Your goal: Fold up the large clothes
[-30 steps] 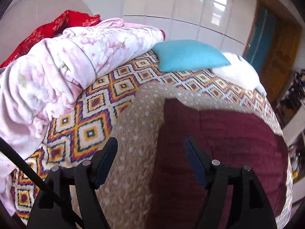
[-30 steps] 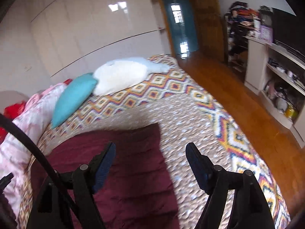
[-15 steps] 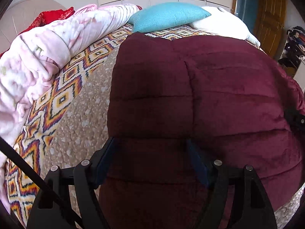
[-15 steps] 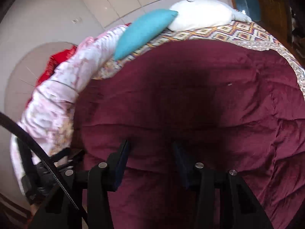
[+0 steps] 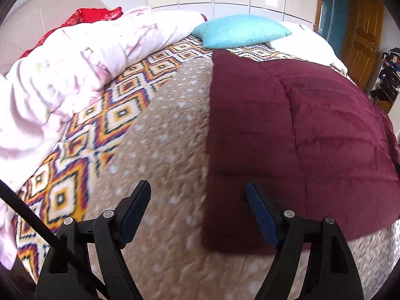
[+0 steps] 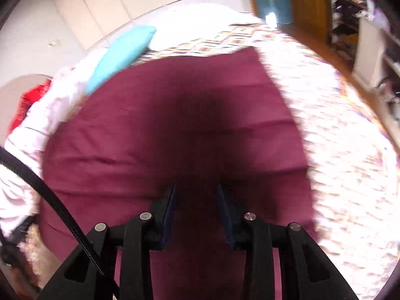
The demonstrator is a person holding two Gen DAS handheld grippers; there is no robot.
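Note:
A dark maroon padded garment (image 5: 300, 135) lies flat and folded on the tan dotted bedspread (image 5: 162, 150). My left gripper (image 5: 198, 195) is open and empty, hovering over the garment's left edge near its front corner. In the right wrist view the same maroon garment (image 6: 175, 115) fills the middle. My right gripper (image 6: 196, 192) is low over it, its jaws narrowed with maroon cloth between them. The view is blurred, and I cannot tell if the pads pinch the cloth.
A bunched pink-white duvet (image 5: 75, 70) and red cloth (image 5: 92, 16) lie along the bed's left. A turquoise pillow (image 5: 240, 31) and white pillow (image 5: 307, 42) sit at the far end. Wooden floor and shelves (image 6: 375, 50) are to the right.
My left gripper has pulled back and left from over the garment's middle to its left edge. My right gripper's jaws have narrowed further and its view has swung right.

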